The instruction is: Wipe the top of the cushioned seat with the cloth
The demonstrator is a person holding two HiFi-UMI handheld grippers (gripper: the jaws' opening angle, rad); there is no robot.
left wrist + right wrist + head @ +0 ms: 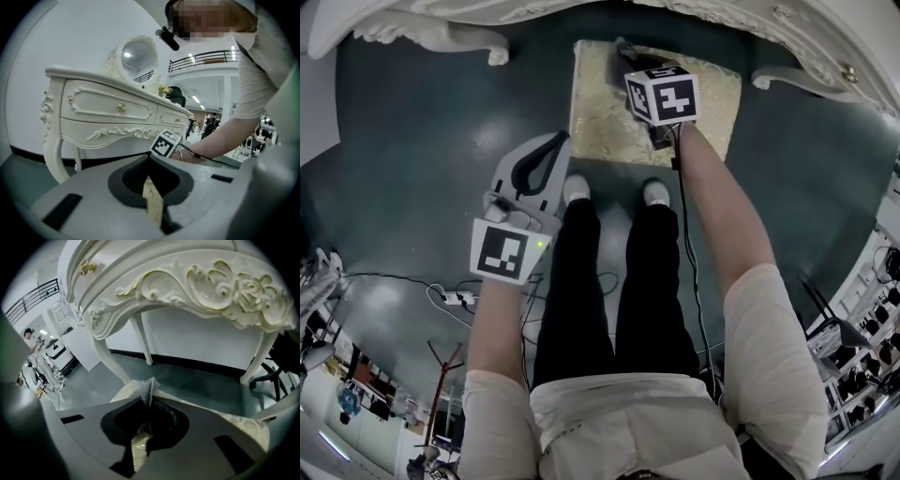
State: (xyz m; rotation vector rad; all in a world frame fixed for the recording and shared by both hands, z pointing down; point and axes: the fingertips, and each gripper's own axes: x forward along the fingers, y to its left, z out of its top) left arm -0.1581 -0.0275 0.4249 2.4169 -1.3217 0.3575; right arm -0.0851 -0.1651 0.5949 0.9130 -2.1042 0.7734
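The cushioned seat (600, 112) is a cream, patterned square on the dark floor under the white dressing table. My right gripper (630, 58) hangs over the seat's far left part, shut on a grey mesh cloth (146, 389) that sticks out past its tips. The seat's edge (123, 393) shows just below the cloth. My left gripper (561, 141) hovers over the floor beside the seat's near left corner, its jaws shut with nothing between them. In the left gripper view a strip of the seat (153, 202) shows under the shut left gripper (148, 158).
The ornate white dressing table (108, 112) spans the seat's far side, its curved legs (105, 355) on both sides. The person's shoes (575, 189) stand at the seat's near edge. A power strip and cables (455, 300) lie at left. An office chair (271, 365) stands behind.
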